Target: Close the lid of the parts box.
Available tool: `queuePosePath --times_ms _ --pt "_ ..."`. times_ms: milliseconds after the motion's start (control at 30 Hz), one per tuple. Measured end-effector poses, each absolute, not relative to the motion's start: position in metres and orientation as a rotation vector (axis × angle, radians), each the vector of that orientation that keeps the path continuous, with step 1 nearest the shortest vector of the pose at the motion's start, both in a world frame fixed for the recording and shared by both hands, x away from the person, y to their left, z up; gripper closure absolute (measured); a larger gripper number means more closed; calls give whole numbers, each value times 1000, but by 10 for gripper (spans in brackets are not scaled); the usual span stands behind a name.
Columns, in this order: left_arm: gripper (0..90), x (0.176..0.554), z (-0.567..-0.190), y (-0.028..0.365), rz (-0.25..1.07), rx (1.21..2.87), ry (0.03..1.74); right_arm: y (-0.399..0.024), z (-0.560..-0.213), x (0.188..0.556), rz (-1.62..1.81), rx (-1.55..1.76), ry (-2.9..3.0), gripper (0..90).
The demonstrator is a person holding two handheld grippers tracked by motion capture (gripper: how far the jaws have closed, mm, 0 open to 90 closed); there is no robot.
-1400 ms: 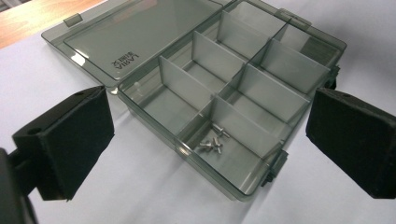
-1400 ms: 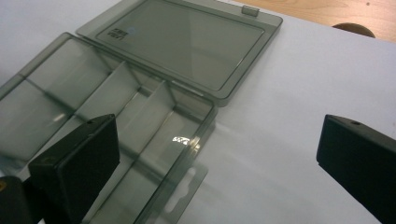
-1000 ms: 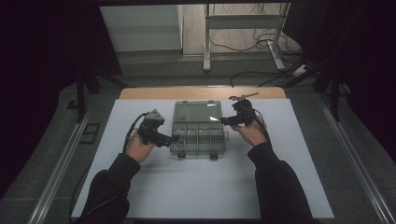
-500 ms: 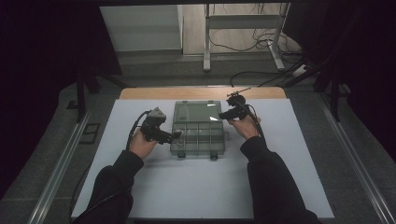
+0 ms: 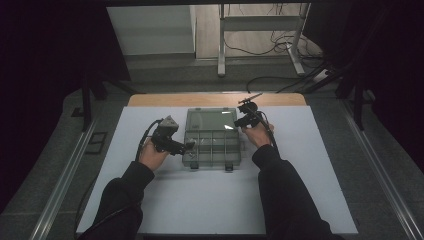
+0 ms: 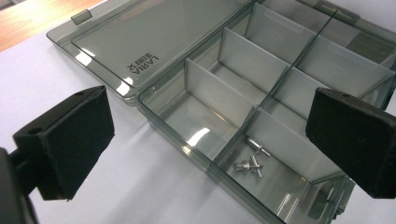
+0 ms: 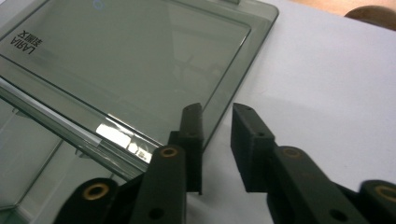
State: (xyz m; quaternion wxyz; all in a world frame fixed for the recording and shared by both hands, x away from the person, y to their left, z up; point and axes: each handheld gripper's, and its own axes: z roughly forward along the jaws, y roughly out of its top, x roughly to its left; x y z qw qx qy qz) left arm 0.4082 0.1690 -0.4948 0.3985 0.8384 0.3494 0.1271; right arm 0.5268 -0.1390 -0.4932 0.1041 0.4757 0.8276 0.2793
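A smoky clear organizer box (image 5: 212, 150) lies open on the white table, its lid (image 5: 210, 120) flat behind it. Small silver screws (image 6: 252, 161) sit in one near compartment of the box (image 6: 177, 140); the other compartments look bare. My left gripper (image 5: 189, 146) is at the box's left front corner, and its jaws (image 6: 212, 135) stand wide open with that corner between them, untouched. My right gripper (image 5: 236, 121) is at the lid's right edge. Its jaws (image 7: 217, 135) have just been closing to a narrow gap, which straddles the edge of the lid (image 7: 130, 60) without pressing on it.
The white table top (image 5: 210, 200) stretches in front of the box and to both sides. A wooden strip (image 5: 150, 100) runs along its far edge. Beyond it stand a metal frame (image 5: 220, 45) and loose cables on the floor.
My right hand has moved toward the far right corner of the lid and sunk a little, and its jaws have narrowed. The left hand and the box have stayed put.
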Motion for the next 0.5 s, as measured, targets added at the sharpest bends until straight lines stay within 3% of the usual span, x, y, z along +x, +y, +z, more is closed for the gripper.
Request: queuePosePath --times_ms 500 --pt "17 408 -496 172 325 2124 895 -130 -492 527 799 1478 2452 848"
